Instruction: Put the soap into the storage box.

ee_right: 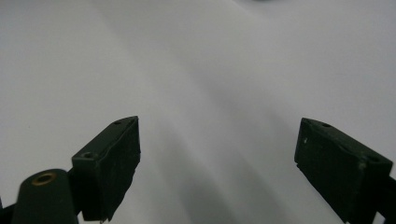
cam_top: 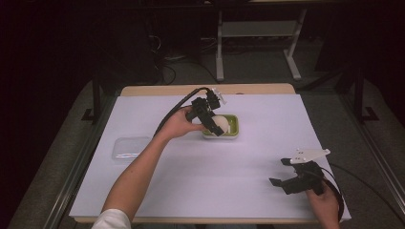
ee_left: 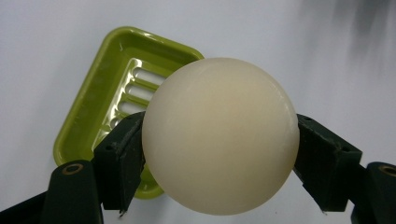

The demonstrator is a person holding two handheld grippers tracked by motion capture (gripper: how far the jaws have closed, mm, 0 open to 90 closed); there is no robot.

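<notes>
So the left tongs are clamped on a cream ball, holding it just above the green dish near the desk's far middle. Right tongs are wide open with nothing in them, low at the near right.

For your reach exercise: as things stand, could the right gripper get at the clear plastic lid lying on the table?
Probably not easily. The right gripper sits open at the table's near right, the clear plastic lid far left, and the left forearm stretches across between them.
</notes>
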